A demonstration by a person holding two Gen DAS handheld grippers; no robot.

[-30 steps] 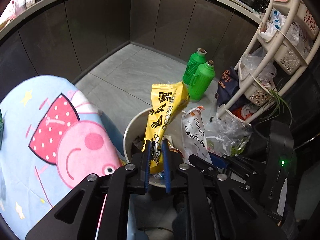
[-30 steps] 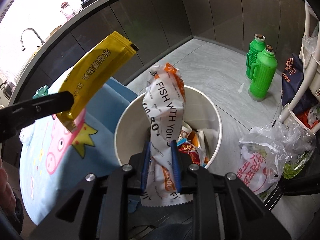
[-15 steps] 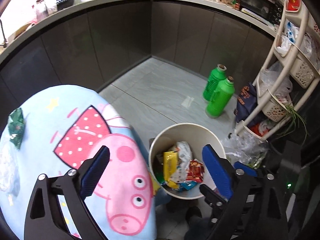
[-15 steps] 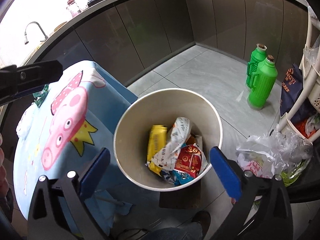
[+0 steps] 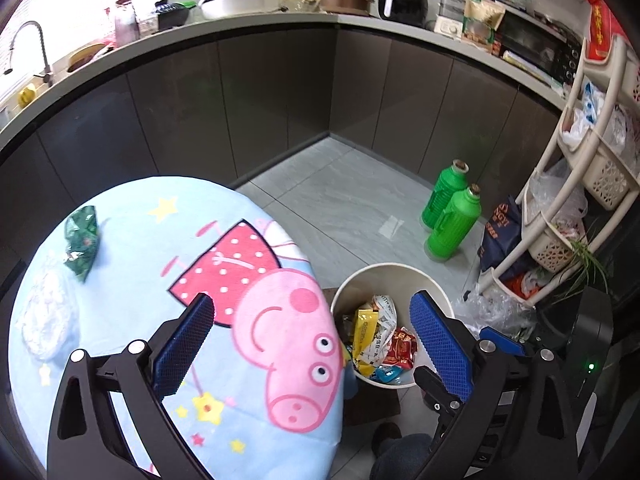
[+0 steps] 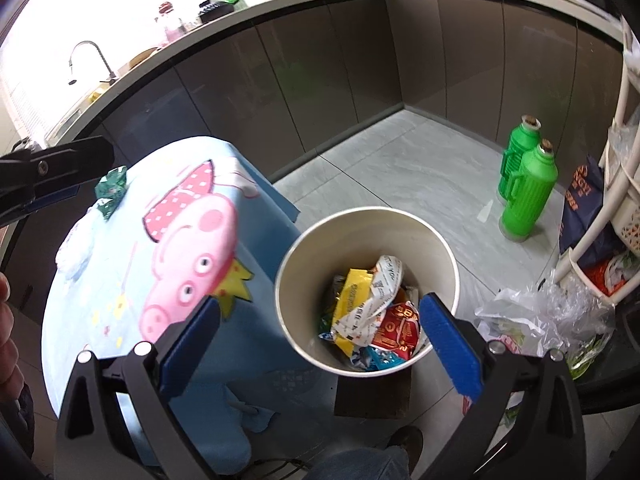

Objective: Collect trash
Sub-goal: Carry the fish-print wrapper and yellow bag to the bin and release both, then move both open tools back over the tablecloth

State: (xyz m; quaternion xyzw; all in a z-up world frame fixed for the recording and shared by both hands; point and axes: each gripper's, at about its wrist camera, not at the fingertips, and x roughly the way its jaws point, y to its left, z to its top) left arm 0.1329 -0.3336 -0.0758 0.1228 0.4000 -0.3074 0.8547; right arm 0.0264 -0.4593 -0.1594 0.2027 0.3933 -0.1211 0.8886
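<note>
A cream bin (image 5: 386,271) (image 6: 362,220) stands on the floor beside the table. In it lie a yellow wrapper (image 5: 363,329) (image 6: 352,291), a white wrapper (image 5: 386,312) (image 6: 386,276) and a red packet (image 6: 398,330). My left gripper (image 5: 312,344) is open and empty, high above the table edge and bin. My right gripper (image 6: 320,340) is open and empty above the bin. A crumpled green wrapper (image 5: 82,242) (image 6: 112,190) and a white plastic bag (image 5: 46,312) (image 6: 74,252) lie on the far left of the table.
The round table has a blue cartoon-pig cloth (image 5: 260,320) (image 6: 188,248). Two green bottles (image 5: 452,220) (image 6: 528,192) stand on the floor. A white basket rack (image 5: 580,184) with bags at its foot (image 6: 552,316) stands at the right. Dark cabinets run behind.
Both grippers opened and dropped the yellow and white wrappers into the bin. Both then rose and pulled back, so more of the table shows.
</note>
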